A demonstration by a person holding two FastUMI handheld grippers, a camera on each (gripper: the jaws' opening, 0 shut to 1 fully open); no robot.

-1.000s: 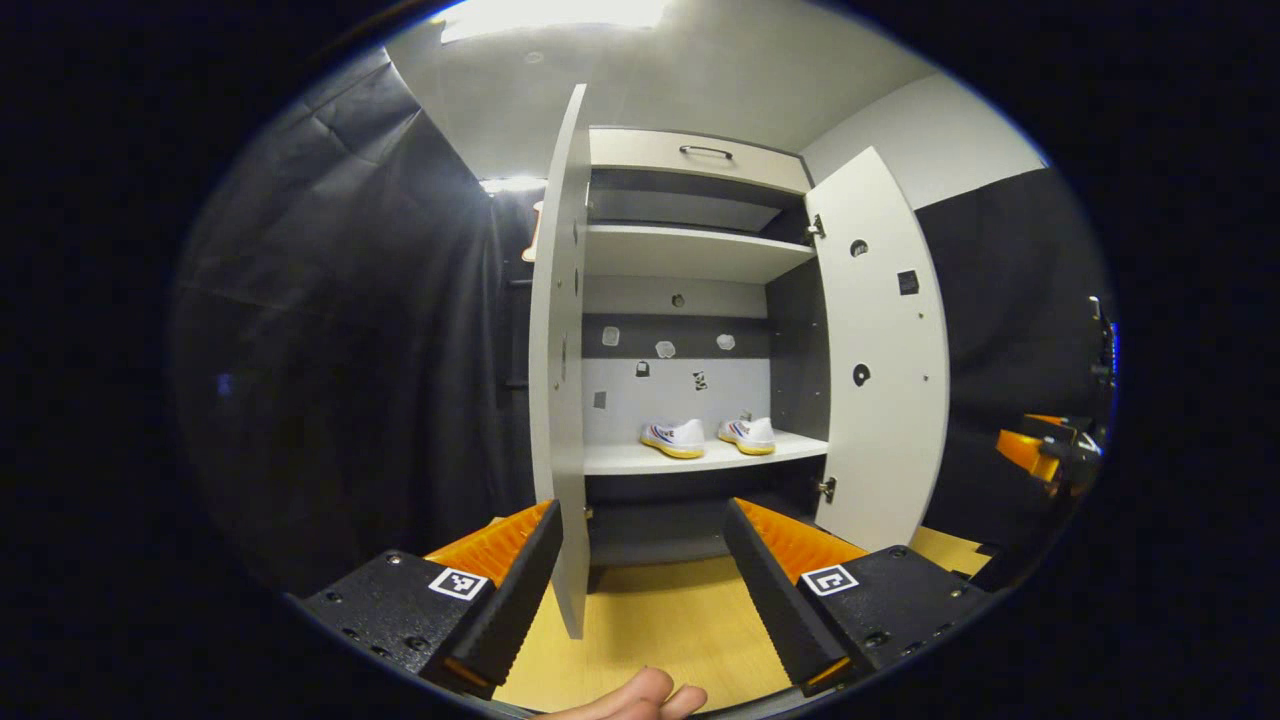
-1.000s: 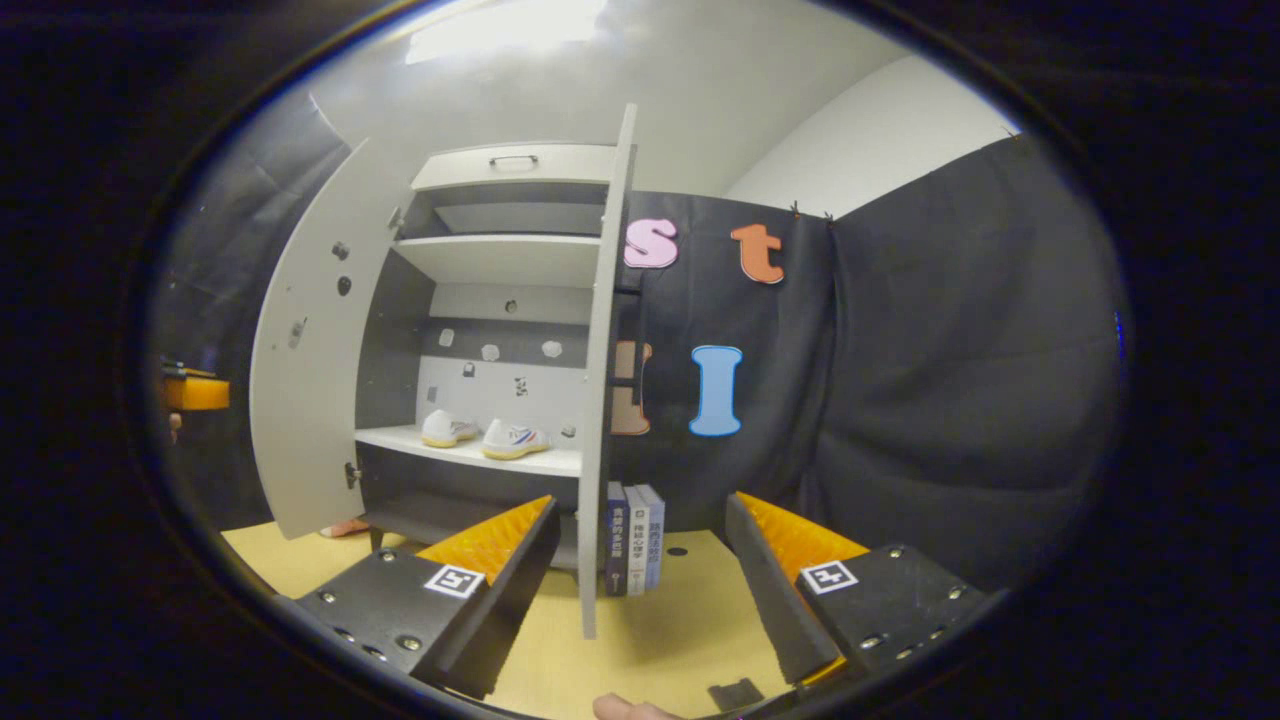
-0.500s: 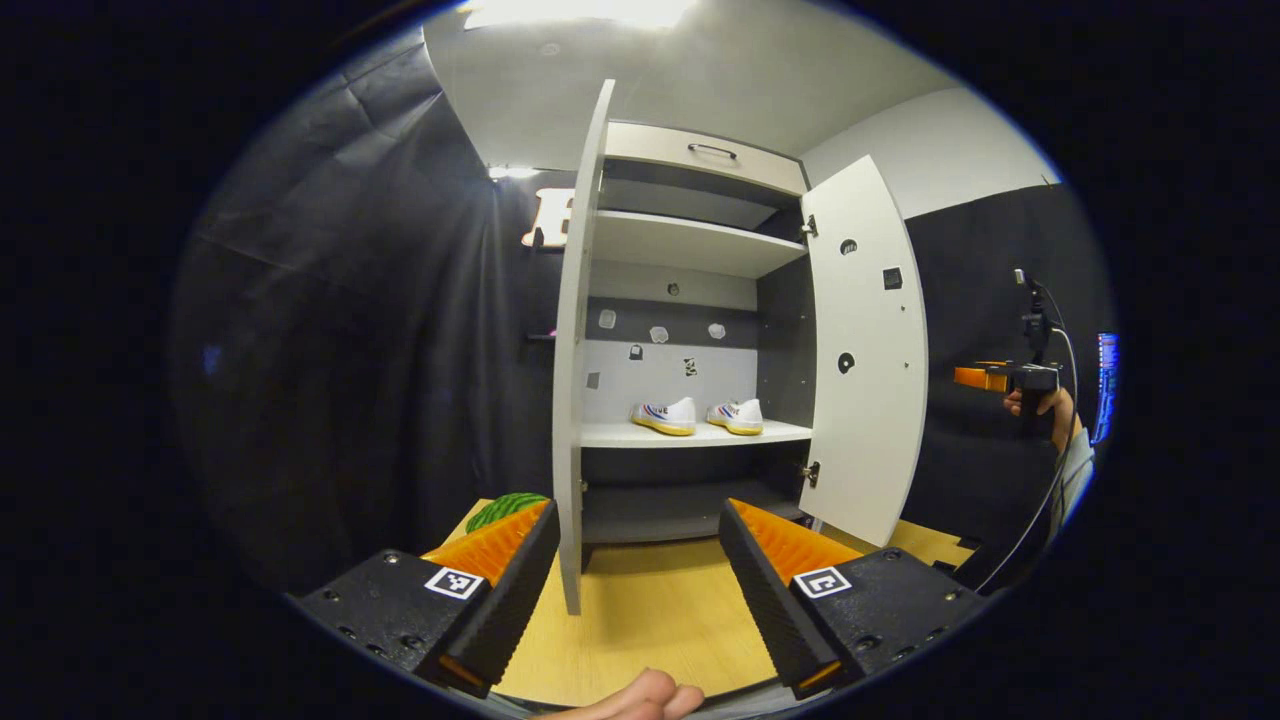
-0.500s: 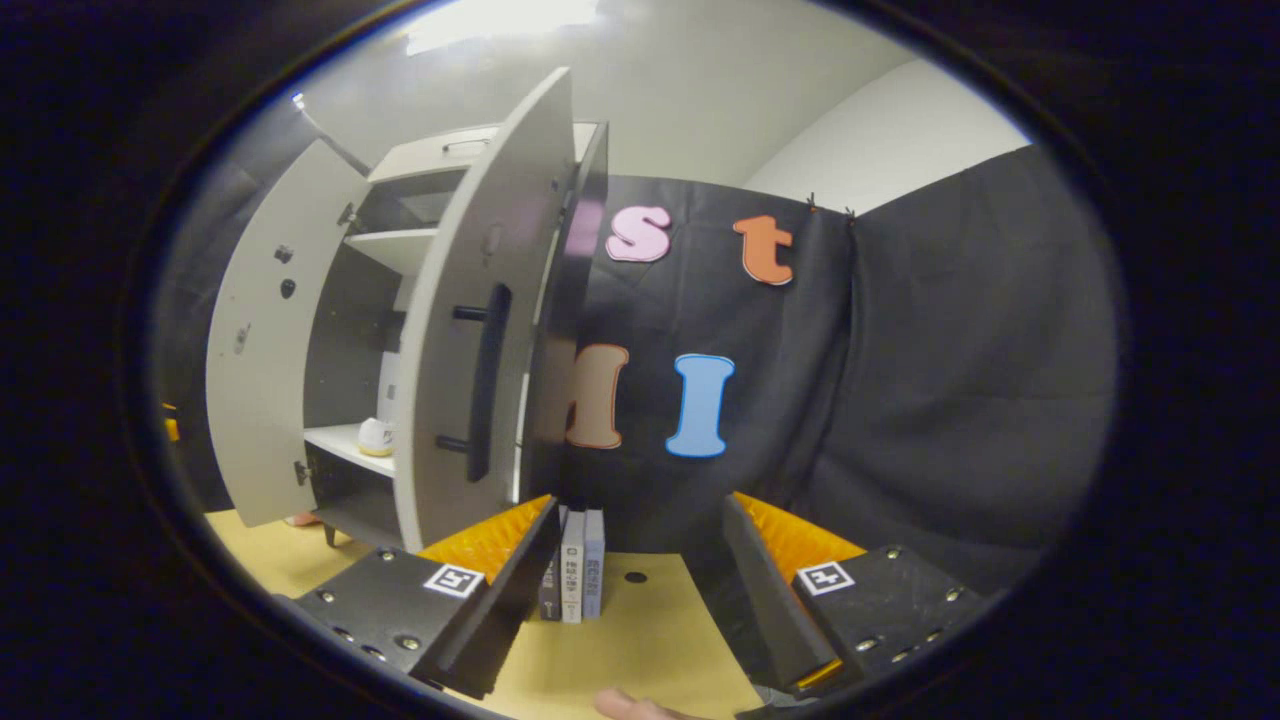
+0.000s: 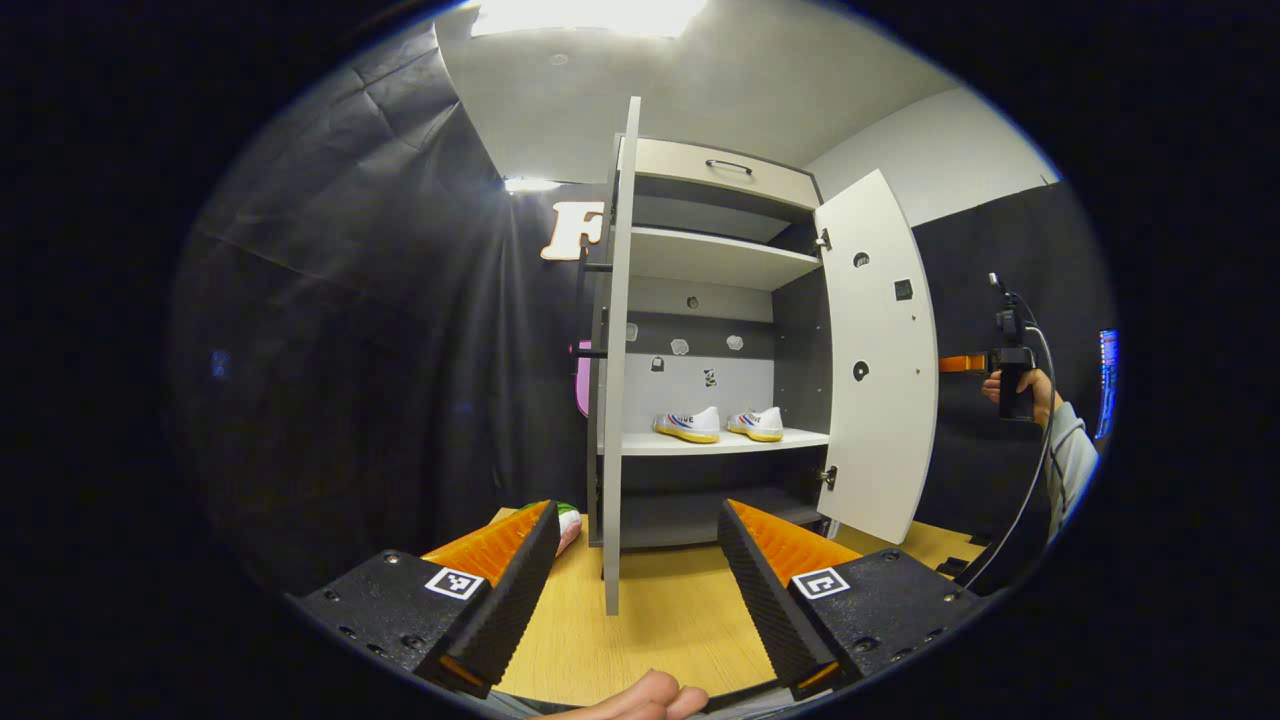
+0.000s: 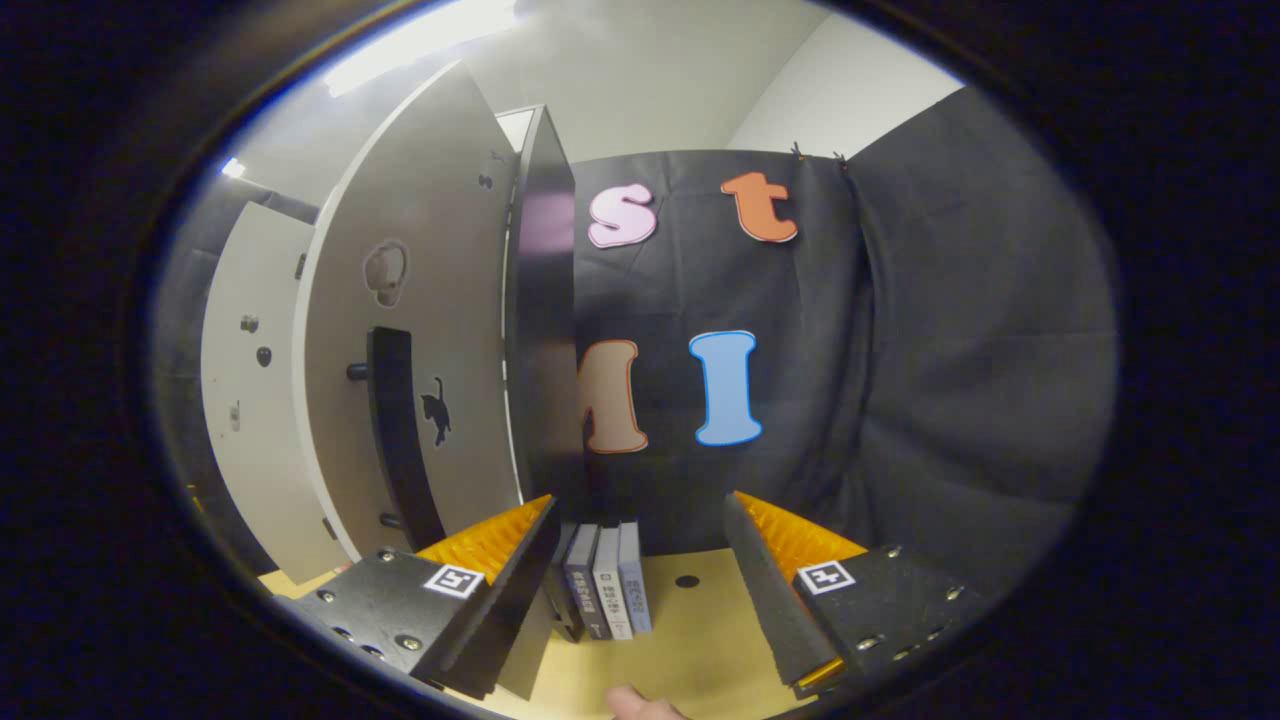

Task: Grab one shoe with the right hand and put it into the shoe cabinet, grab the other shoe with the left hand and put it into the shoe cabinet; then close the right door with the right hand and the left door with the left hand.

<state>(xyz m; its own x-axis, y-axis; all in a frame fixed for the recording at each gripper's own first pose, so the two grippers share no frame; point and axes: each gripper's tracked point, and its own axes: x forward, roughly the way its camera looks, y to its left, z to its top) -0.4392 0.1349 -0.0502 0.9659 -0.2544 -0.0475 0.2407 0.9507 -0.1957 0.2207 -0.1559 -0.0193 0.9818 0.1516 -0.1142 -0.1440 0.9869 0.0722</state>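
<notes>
Both shoes (image 5: 720, 424) shelved; right tongs (image 6: 636, 570), spread wide, sit behind right door (image 6: 420, 330), needs a push.

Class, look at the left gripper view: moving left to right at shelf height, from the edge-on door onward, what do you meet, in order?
Left door → first shoe → second shoe → right door → right tongs → hand holding them.

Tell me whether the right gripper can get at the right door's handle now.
Probably yes: the right gripper is open beside the right door, whose black handle faces it just left of its fingers with nothing between.
</notes>
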